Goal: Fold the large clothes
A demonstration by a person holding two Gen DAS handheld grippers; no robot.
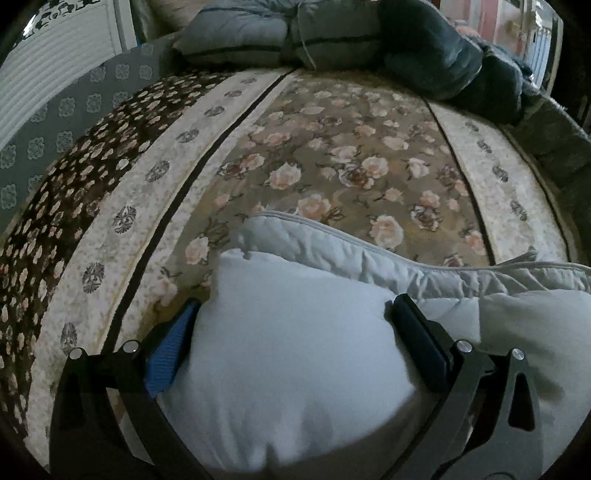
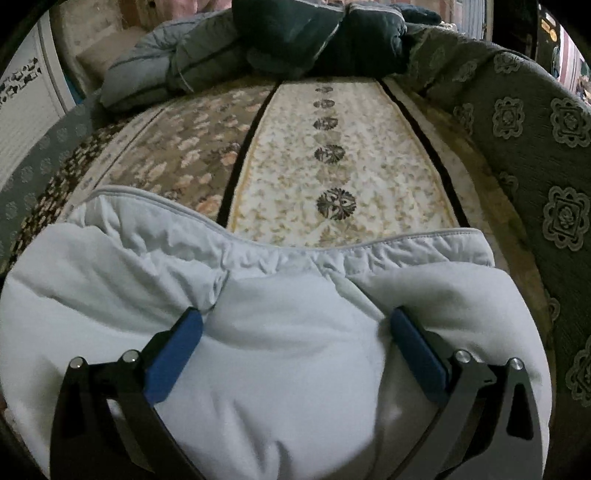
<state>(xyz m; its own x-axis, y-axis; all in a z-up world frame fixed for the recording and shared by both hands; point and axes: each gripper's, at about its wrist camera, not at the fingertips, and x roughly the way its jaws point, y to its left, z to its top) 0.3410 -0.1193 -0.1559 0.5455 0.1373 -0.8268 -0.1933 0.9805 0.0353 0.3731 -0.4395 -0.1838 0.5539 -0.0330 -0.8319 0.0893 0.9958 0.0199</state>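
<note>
A puffy pale white padded garment (image 1: pixel 295 332) lies on the floral bedspread (image 1: pixel 332 155), with its stitched hem (image 1: pixel 332 236) facing away from me. My left gripper (image 1: pixel 295 310) stands open. Its blue fingers (image 1: pixel 173 343) are spread wide and press into a bulging fold near the garment's left end. In the right wrist view the same garment (image 2: pixel 295 350) fills the lower frame. My right gripper (image 2: pixel 295 321) is open too, with its fingers (image 2: pixel 417 350) wide apart on either side of a bulge of fabric near the right end.
Grey-blue padded clothes (image 1: pixel 258 33) and a dark teal bundle (image 1: pixel 443 62) are piled at the far end of the bed. A green patterned cushion edge (image 2: pixel 535 166) runs along the right side. A white panel (image 1: pixel 55 66) stands at far left. Bare bedspread (image 2: pixel 332 147) lies beyond the hem.
</note>
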